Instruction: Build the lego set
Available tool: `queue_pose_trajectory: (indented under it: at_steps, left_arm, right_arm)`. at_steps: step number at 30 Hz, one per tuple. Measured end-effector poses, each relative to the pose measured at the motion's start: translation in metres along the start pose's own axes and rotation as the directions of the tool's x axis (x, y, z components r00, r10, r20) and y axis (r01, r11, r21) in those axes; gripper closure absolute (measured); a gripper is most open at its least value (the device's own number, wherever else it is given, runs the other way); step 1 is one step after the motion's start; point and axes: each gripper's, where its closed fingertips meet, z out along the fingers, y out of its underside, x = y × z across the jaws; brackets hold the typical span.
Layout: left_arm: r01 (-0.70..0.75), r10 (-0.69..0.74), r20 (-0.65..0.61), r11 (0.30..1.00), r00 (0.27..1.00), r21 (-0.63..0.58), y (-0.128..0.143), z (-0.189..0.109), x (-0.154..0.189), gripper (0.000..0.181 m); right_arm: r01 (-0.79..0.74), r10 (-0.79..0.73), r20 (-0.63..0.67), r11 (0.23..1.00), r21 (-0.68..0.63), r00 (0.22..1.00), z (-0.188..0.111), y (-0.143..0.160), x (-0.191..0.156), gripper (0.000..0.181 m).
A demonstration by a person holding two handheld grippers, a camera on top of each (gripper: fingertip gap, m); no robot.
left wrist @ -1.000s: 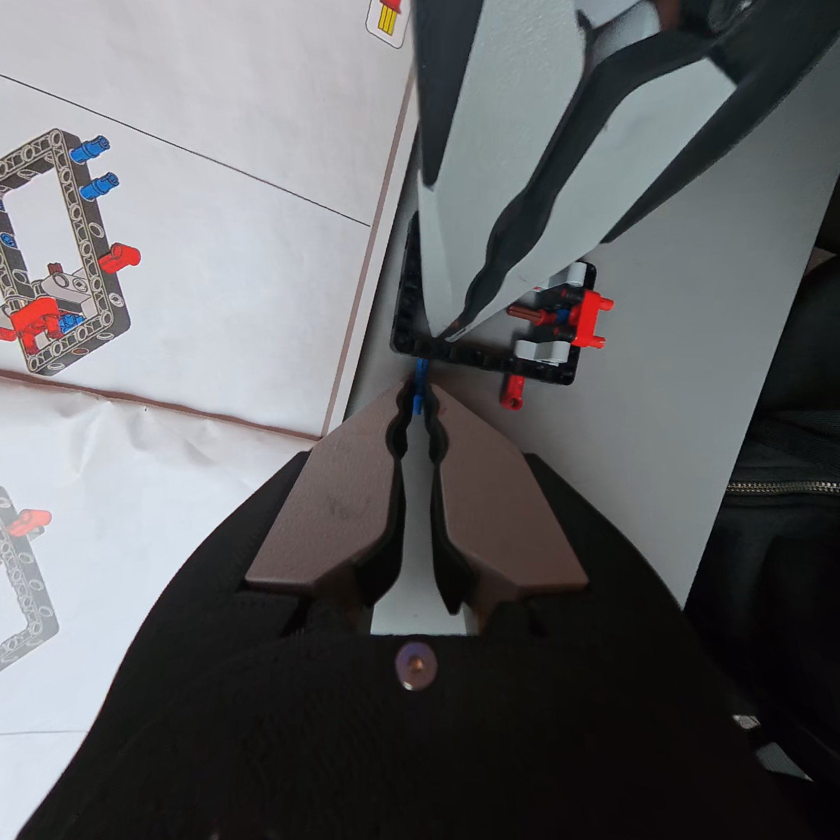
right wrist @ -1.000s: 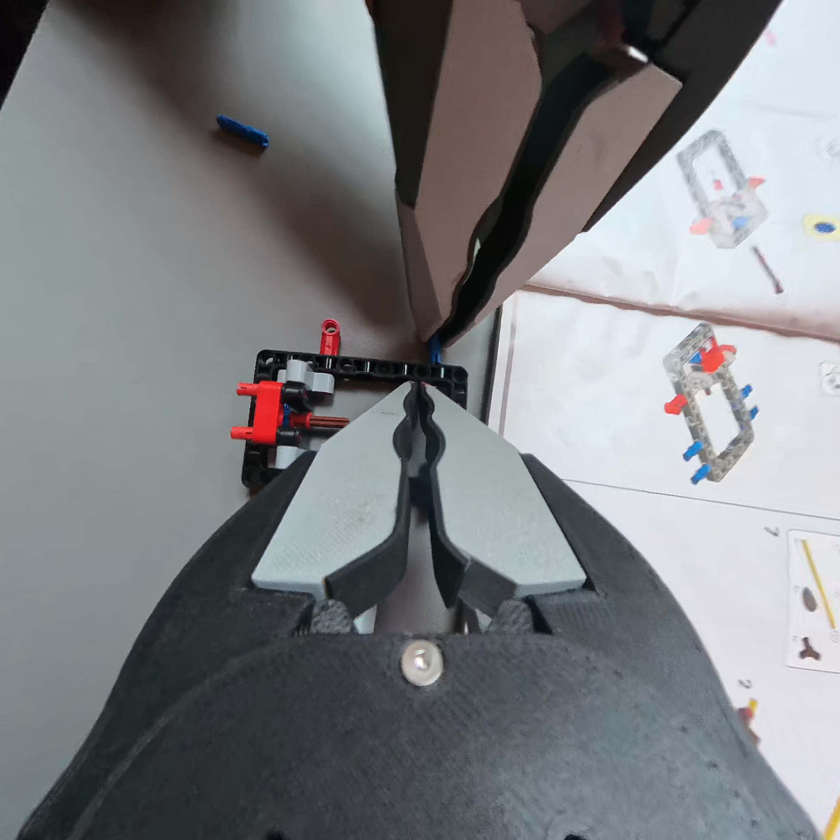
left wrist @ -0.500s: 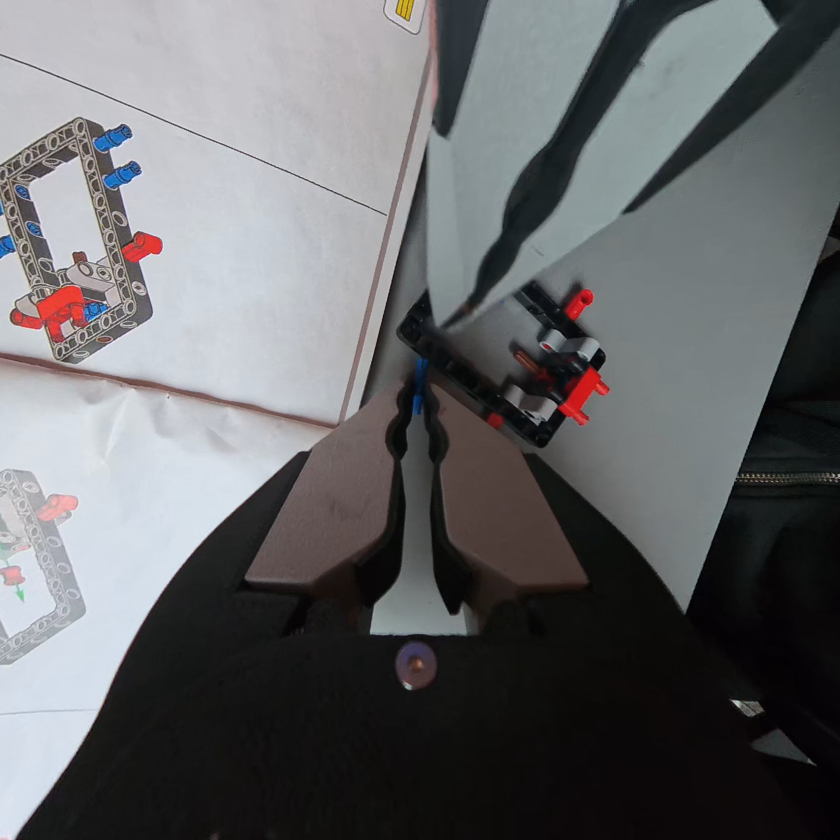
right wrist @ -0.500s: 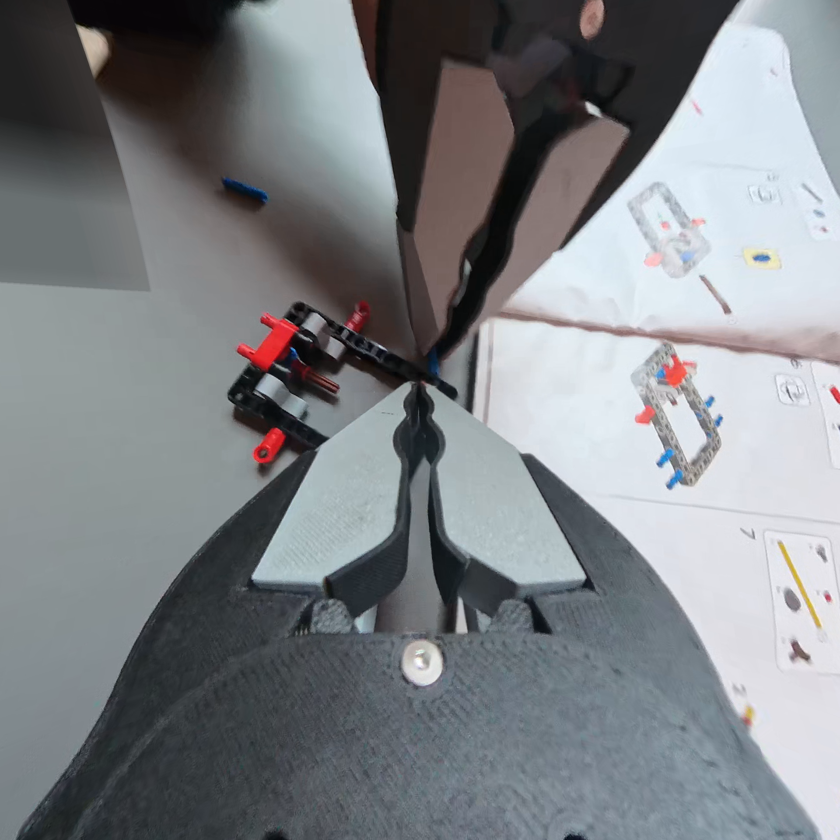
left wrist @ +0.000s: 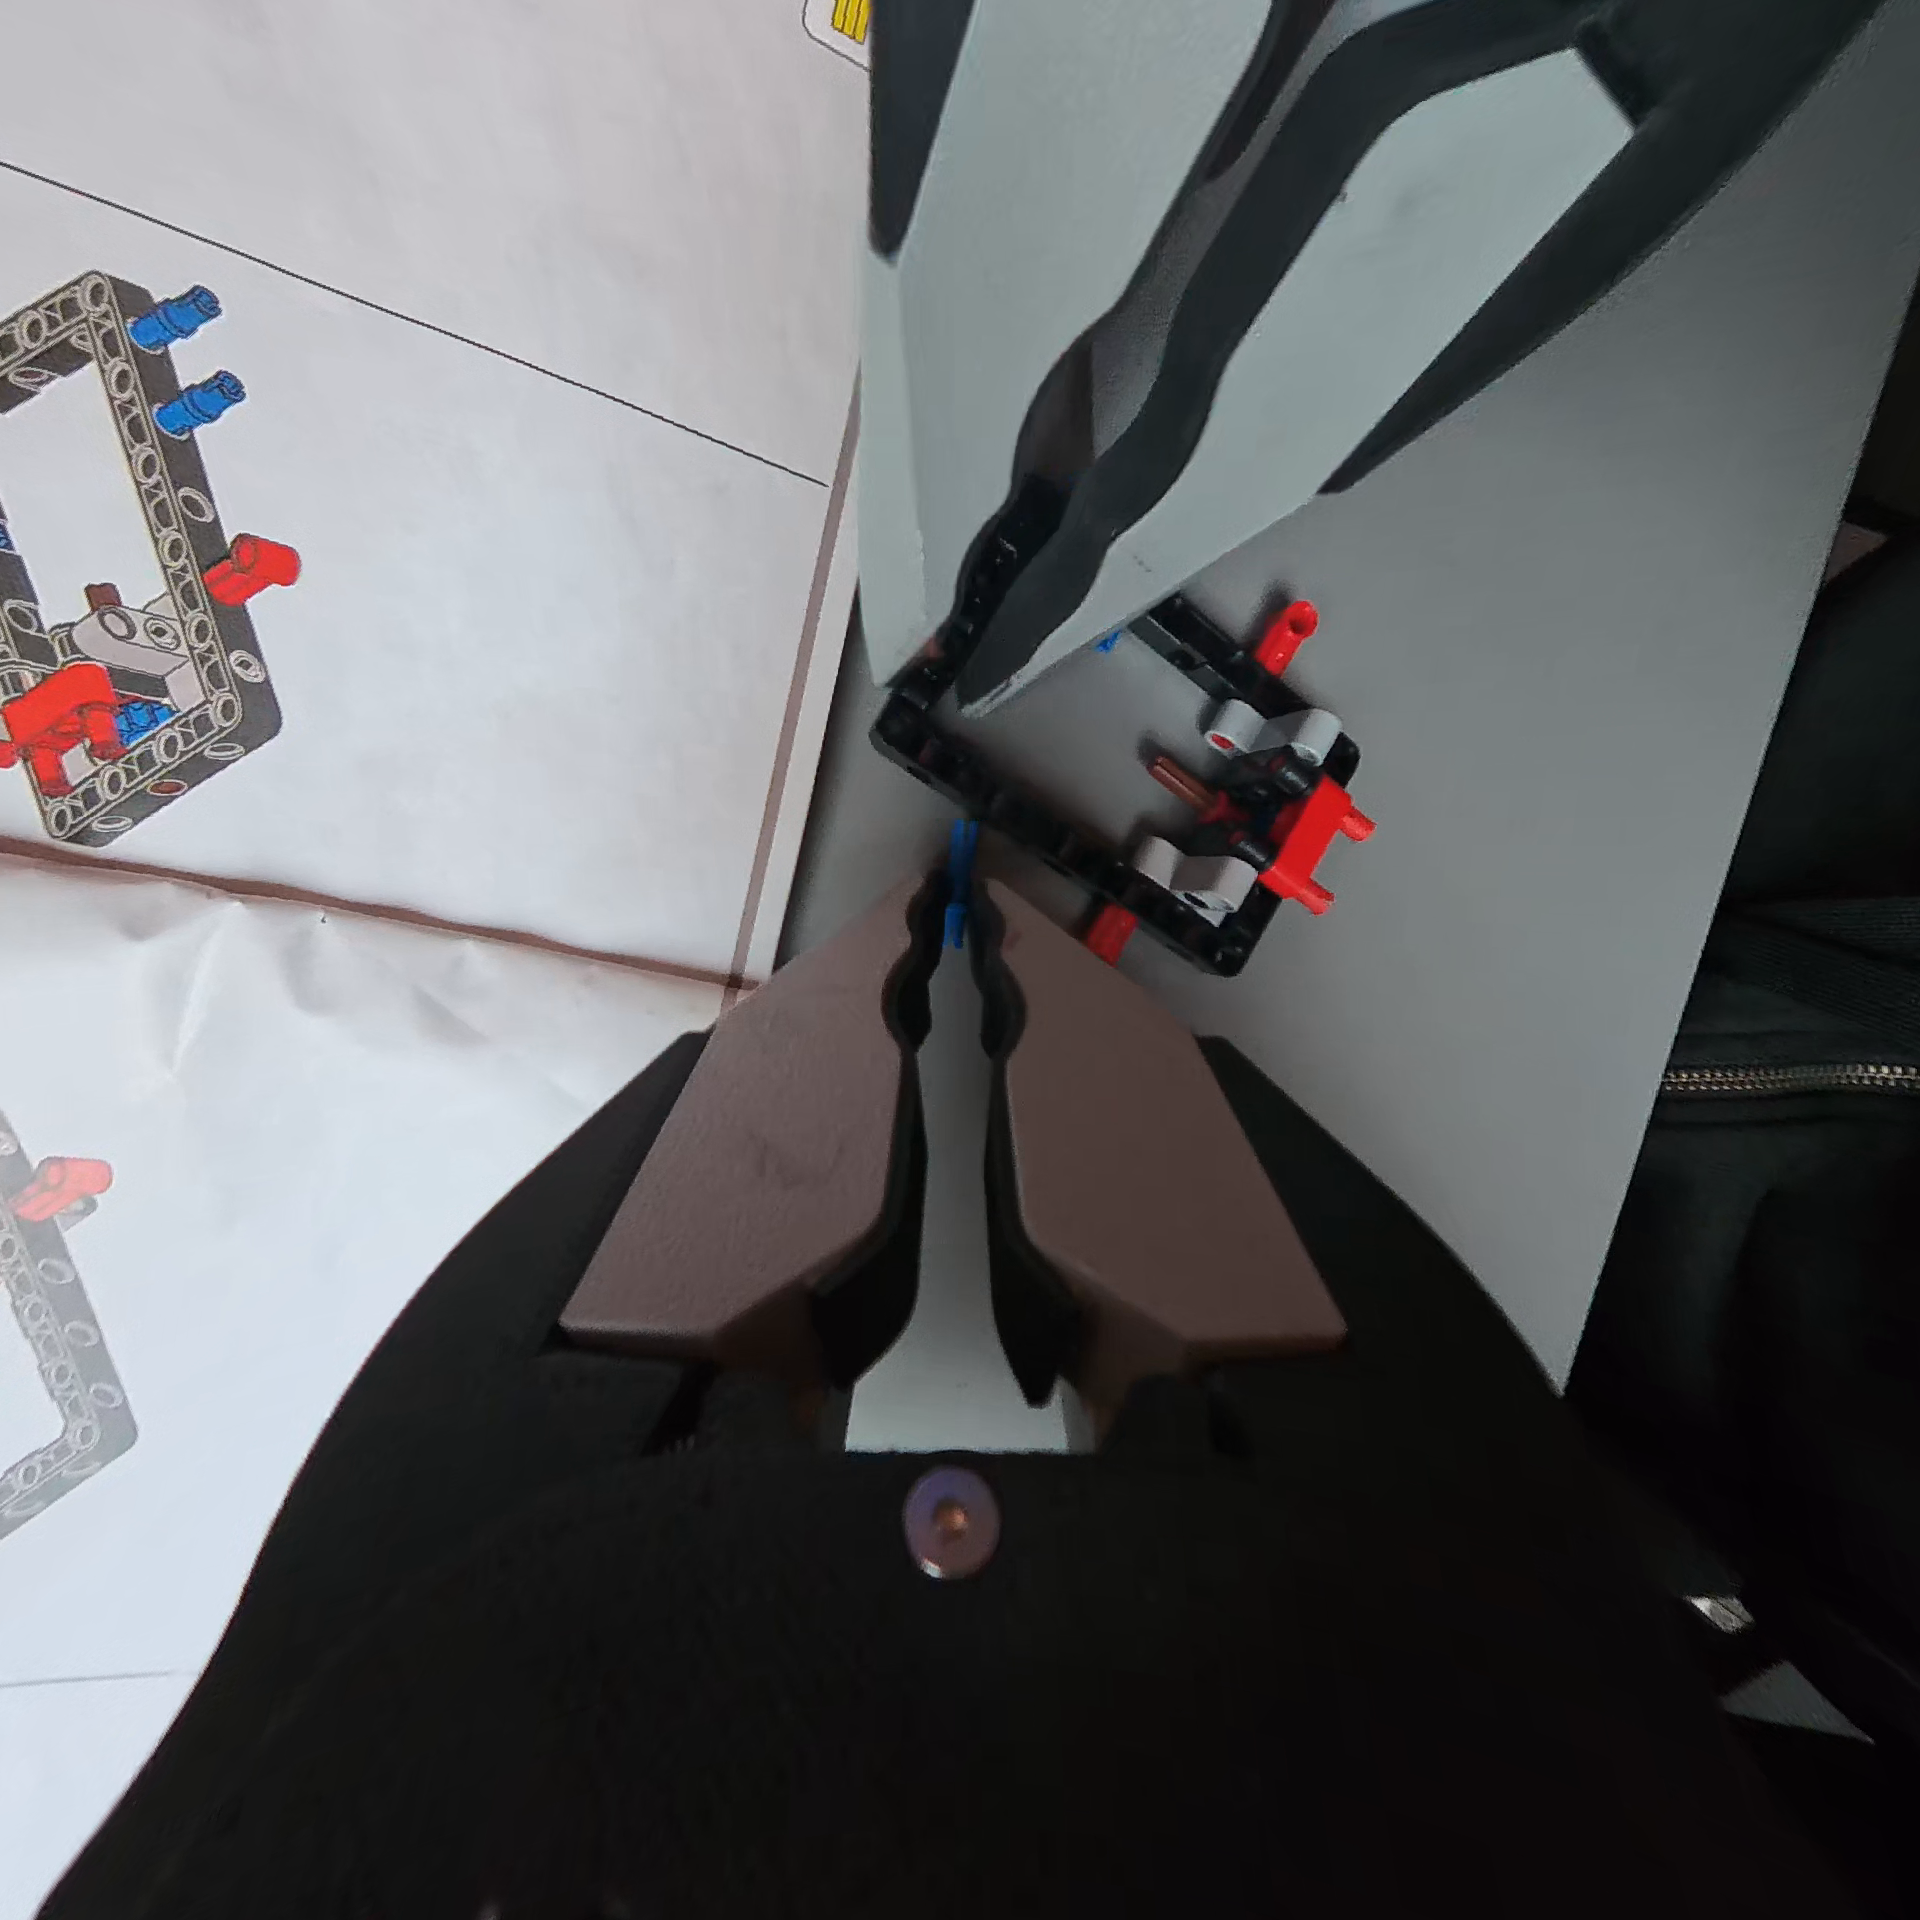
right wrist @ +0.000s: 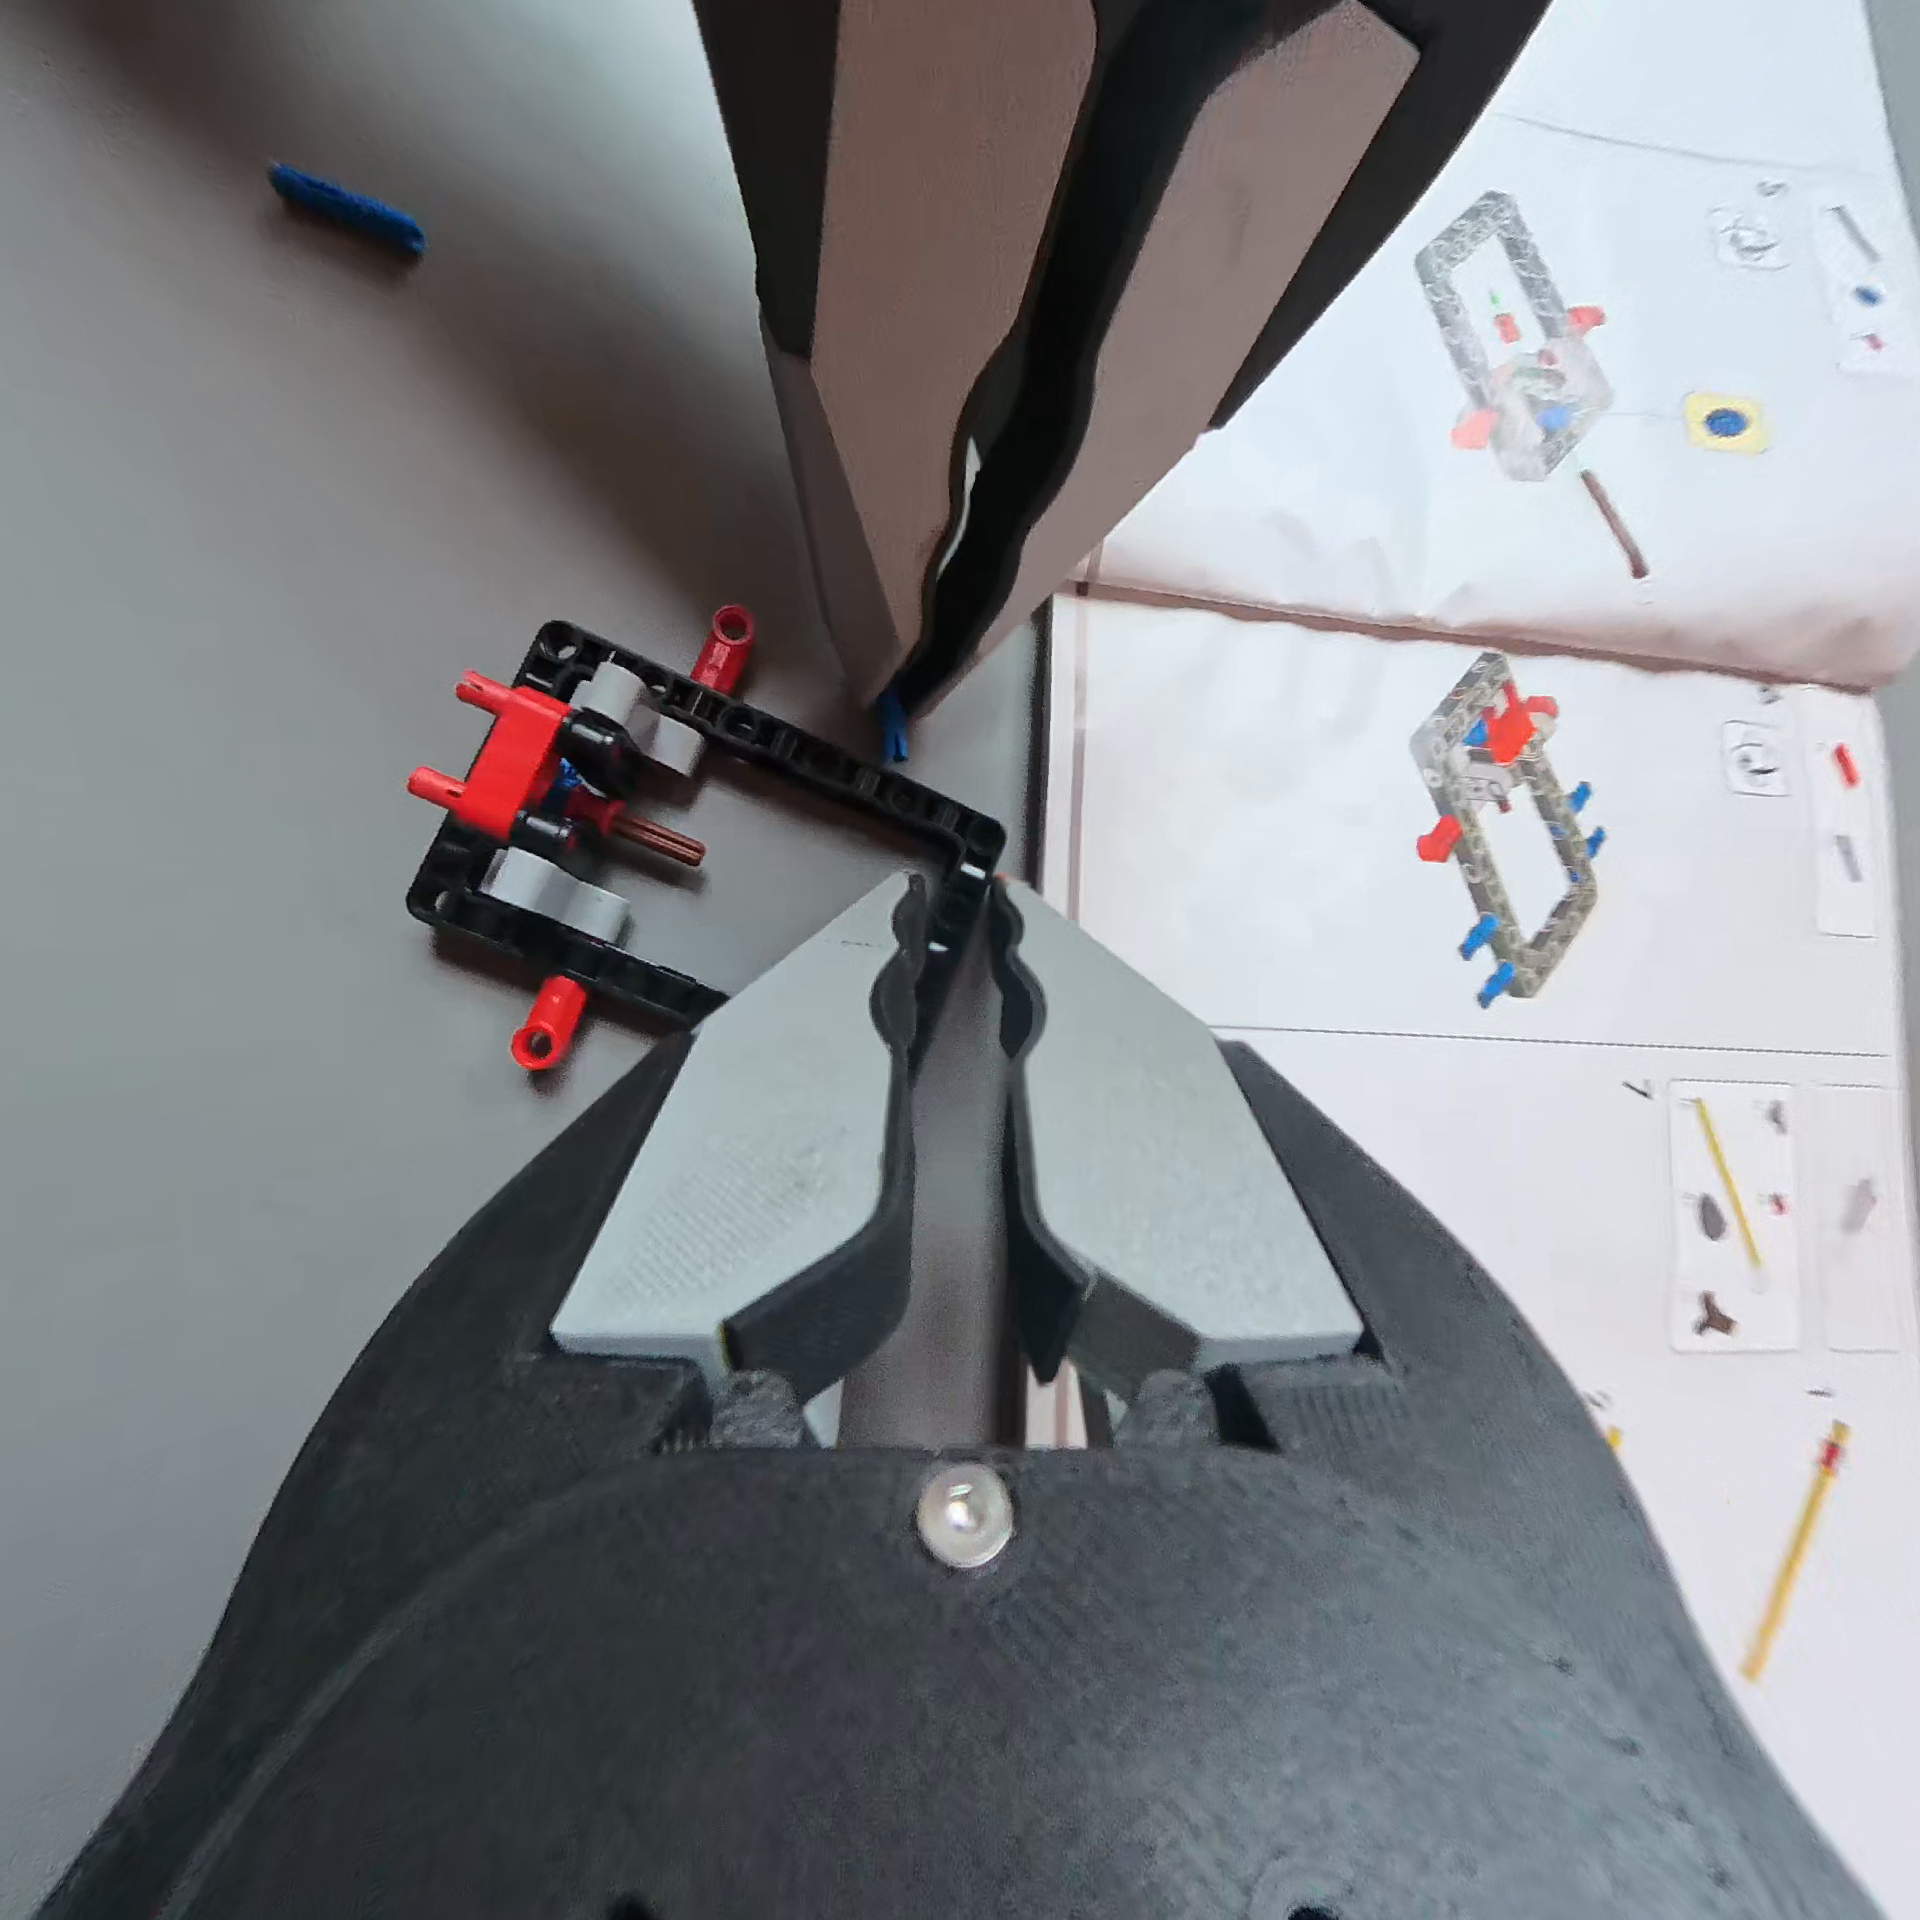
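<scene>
A black rectangular lego frame carries a red and grey assembly at its far end. My left gripper, with brown fingers, is shut on a small blue pin whose tip meets the frame's long side. My right gripper, with grey fingers, is shut on the short end of the frame. In the left wrist view the right gripper reaches in from above. In the right wrist view the left gripper comes down with the blue pin.
The open instruction booklet lies beside the frame, and it also shows in the right wrist view. A loose blue pin lies on the grey table further off. A black zipped bag sits past the table edge. My two grippers' fingertips are within a few centimetres of each other.
The right gripper has turned the frame so it sits at an angle, and now holds its short end. The left gripper keeps the blue pin at the frame's long side.
</scene>
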Motion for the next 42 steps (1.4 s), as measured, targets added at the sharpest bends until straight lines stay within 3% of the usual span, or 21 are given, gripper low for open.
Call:
queue_pose_trajectory:
  at_steps: [8, 12, 30, 42]
  left_arm:
    - [-0.008, 0.008, -0.002, 1.0, 1.0, 0.013, -0.0006, 0.0002, -0.0001, 0.179]
    - [0.018, -0.016, -0.044, 0.998, 0.999, 0.057, -0.0038, 0.0015, 0.001, 0.179]
    - [0.04, -0.035, -0.057, 0.995, 0.998, 0.087, -0.0058, 0.0018, 0.0, 0.179]
    - [0.075, -0.065, -0.087, 0.99, 0.994, 0.116, -0.0067, 0.0022, 0.0011, 0.18]
  right_arm:
    - [-0.04, 0.03, 0.074, 0.991, 0.127, 0.997, 0.0011, -0.0026, 0.0009, 0.176]
    - [0.022, -0.029, 0.041, 0.985, 0.169, 0.999, -0.0022, -0.0102, -0.0006, 0.177]
    - [0.021, -0.026, 0.043, 0.991, 0.129, 0.999, 0.003, -0.0061, -0.0015, 0.176]
    - [-0.064, 0.061, 0.024, 0.99, 0.128, 0.998, 0.0048, -0.0064, -0.0016, 0.177]
